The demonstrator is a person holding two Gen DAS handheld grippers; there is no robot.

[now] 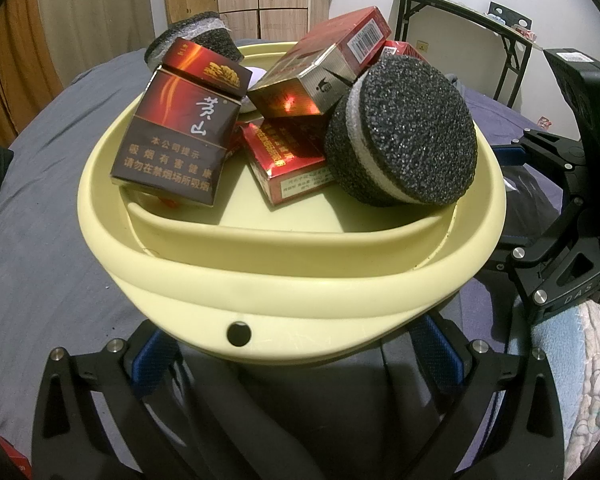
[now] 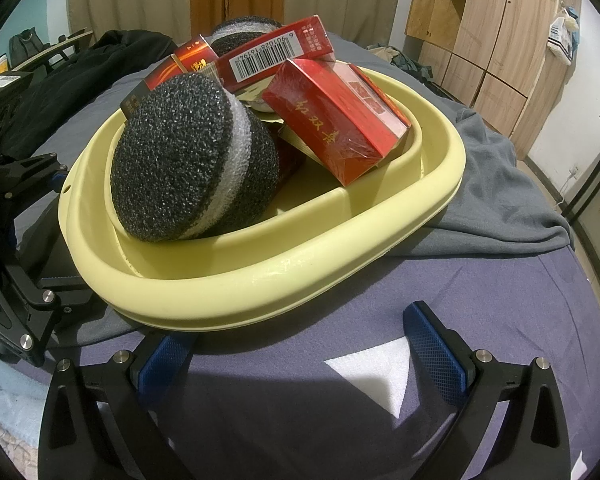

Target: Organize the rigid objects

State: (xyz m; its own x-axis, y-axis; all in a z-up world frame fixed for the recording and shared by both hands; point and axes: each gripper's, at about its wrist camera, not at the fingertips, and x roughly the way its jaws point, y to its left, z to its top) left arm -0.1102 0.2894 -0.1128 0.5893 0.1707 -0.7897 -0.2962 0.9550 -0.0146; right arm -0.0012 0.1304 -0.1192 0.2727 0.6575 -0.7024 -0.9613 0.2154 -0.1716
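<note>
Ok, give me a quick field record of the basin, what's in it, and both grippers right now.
container: pale yellow basin on the grey-covered bed
contents: two black-and-white foam discs, near one, far one; several cigarette packs, dark red, bright red, barcoded
left gripper: fingers spread under the basin's near rim
right gripper: open, one blue pad clear of the basin, the other under its rim

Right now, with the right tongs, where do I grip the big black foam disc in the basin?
Take the foam disc across its thickness, one finger on each black face, straddling the white band. Come from above: it stands on edge against the yellow basin rim, top exposed, boxes crowding behind. The right tongs look open.
</note>
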